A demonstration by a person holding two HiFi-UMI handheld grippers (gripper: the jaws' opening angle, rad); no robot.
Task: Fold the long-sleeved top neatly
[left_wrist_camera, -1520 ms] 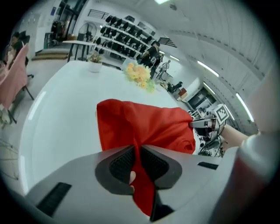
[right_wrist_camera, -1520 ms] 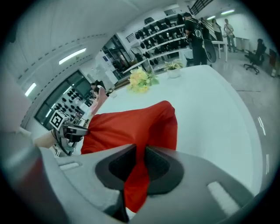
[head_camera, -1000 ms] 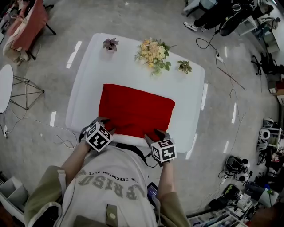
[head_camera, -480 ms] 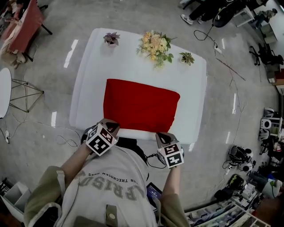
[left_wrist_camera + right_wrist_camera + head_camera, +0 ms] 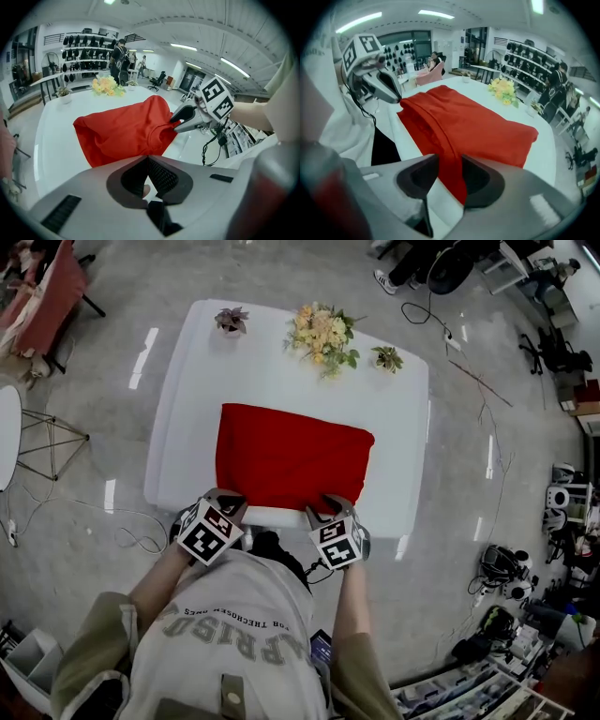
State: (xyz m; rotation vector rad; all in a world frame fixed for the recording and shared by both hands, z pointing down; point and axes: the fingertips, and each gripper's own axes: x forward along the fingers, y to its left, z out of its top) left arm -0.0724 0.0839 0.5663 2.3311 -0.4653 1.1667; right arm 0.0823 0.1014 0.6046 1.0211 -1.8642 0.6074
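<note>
Two grippers at the near hem of the red top (image 5: 292,457), folded on the white table (image 5: 187,381). Our left gripper (image 5: 225,505) is pinched shut on its corner. The right gripper (image 5: 329,510) has just been opening, hem between its jaws. Soft, floppy cloth: we'd take both near corners.

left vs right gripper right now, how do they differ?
Jaws: the left gripper is shut, seemingly pinching the red top's near hem; the right gripper has just been opening, its jaws apart, with fabric between them unclamped.
Place: the left gripper sits at the top's near-left corner; the right gripper sits inward of the near-right corner.
Both angle down at the near hem.
</note>
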